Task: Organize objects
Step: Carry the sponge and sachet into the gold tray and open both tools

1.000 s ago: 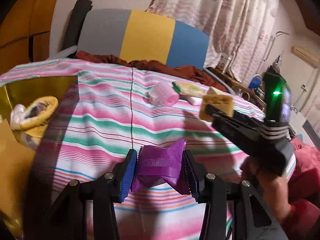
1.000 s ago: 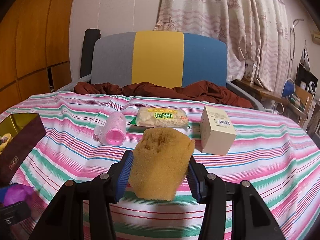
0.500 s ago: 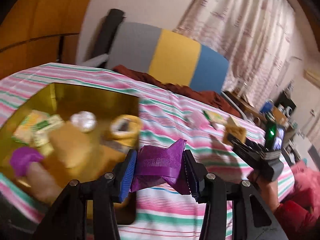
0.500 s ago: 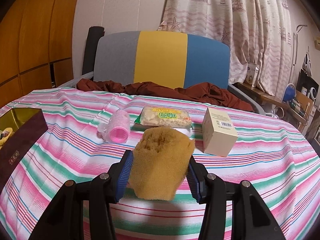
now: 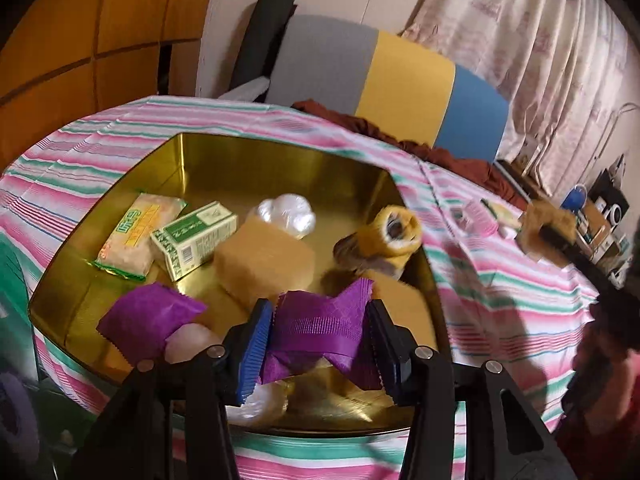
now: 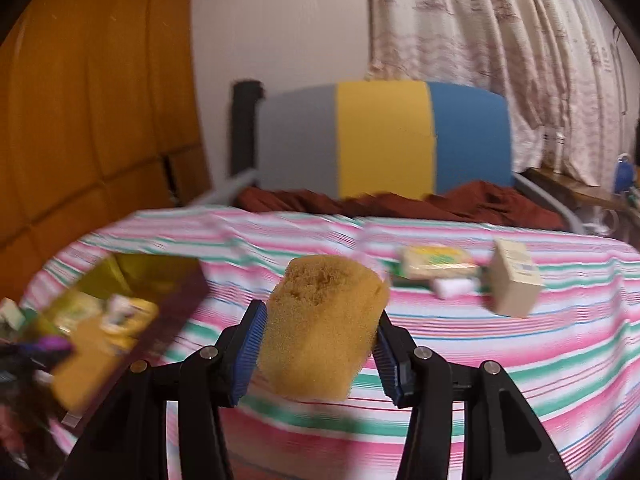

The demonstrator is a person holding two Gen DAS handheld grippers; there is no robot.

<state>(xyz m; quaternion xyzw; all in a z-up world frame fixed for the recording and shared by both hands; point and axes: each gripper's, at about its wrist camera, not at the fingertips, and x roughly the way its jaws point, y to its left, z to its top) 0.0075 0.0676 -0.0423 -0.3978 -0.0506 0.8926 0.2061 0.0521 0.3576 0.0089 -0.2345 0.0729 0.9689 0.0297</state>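
Two grippers loaded: left gripper [image 5: 318,334], jaws opening, purple sachet [image 5: 320,326] still between its pads, low centre of frame over the gold tin [image 5: 280,160]. Right gripper [image 6: 318,354] clamps a yellow sponge [image 6: 324,324] above the striped cloth [image 6: 520,360], tin at lower left.

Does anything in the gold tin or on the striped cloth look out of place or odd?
Nothing is spilled or broken. The gold tin holds a loose jumble. A cream box, snack packet and pink roll lie outside it on the striped cloth.
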